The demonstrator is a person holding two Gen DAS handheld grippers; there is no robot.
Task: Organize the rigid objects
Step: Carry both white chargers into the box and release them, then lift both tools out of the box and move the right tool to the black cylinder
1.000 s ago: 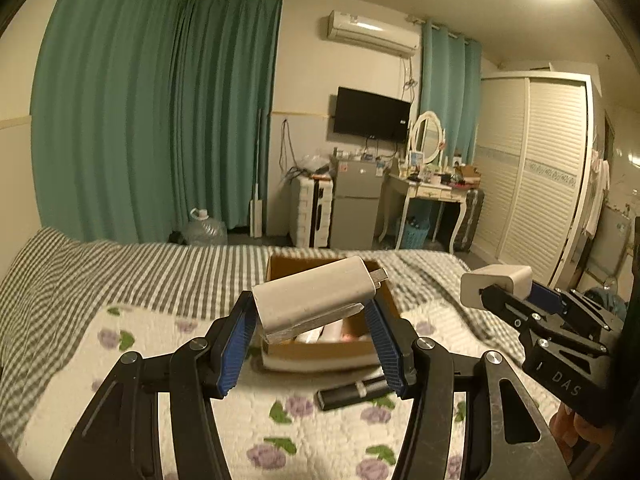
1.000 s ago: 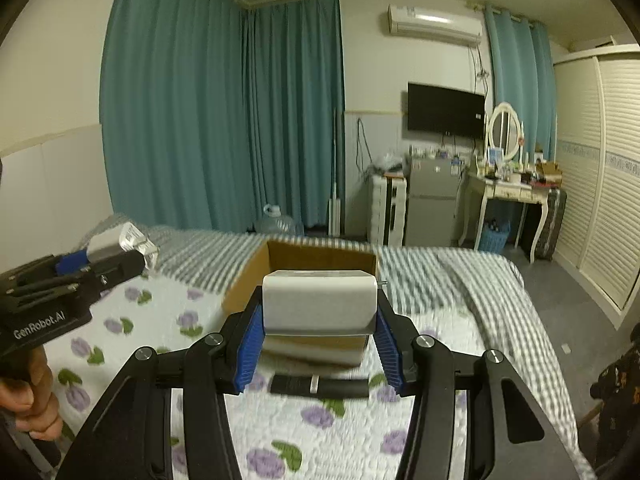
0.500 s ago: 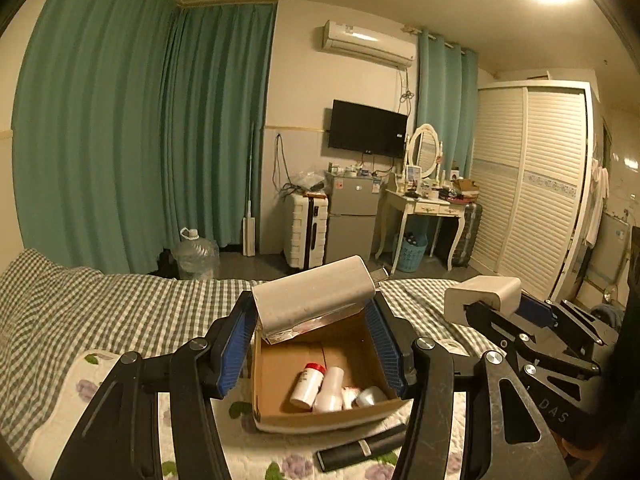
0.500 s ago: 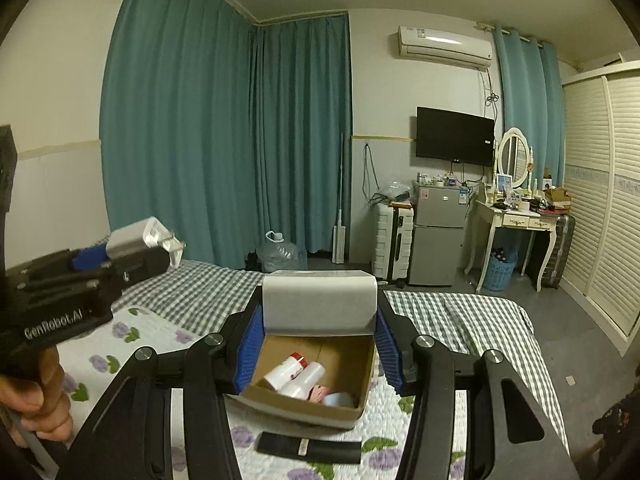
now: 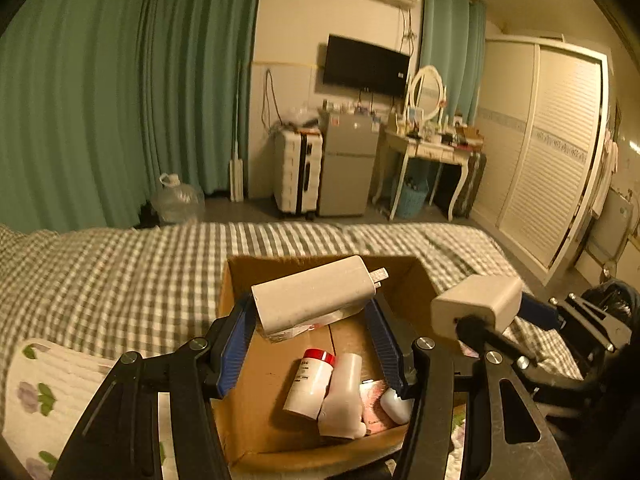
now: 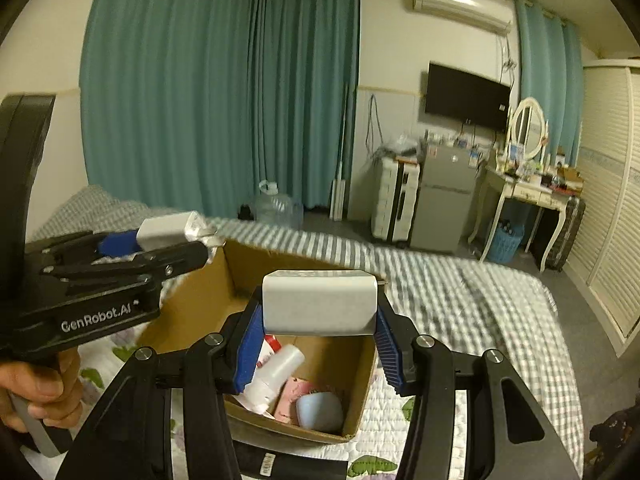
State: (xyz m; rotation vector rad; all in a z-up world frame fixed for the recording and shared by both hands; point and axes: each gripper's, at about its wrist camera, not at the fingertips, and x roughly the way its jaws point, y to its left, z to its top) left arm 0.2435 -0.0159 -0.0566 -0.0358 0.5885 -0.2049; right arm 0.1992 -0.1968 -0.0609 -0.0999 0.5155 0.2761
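My left gripper (image 5: 308,320) is shut on a white charger (image 5: 316,296) with metal prongs, held tilted above the open cardboard box (image 5: 240,400). My right gripper (image 6: 318,320) is shut on a white adapter block (image 6: 320,304), also above the box (image 6: 192,304). Each gripper shows in the other's view: the right gripper (image 5: 472,314) with its block (image 5: 476,304) at the right, and the left gripper (image 6: 180,240) with its charger (image 6: 164,232) at the left, held by a hand (image 6: 36,392). In the box lie a red-capped white bottle (image 5: 308,380), a second white bottle (image 5: 344,396), a pink item and a pale round item (image 6: 320,412).
The box stands on a bed with a floral quilt (image 5: 36,392) and a checked cover (image 5: 120,280). A black flat object (image 6: 288,464) lies on the quilt in front of the box. Beyond the bed are curtains, a water jug, a suitcase, a small fridge, a dressing table and a wardrobe.
Both grippers have travelled forward and down with their white items. The box, earlier ahead of them, now lies right under the fingers with its contents showing.
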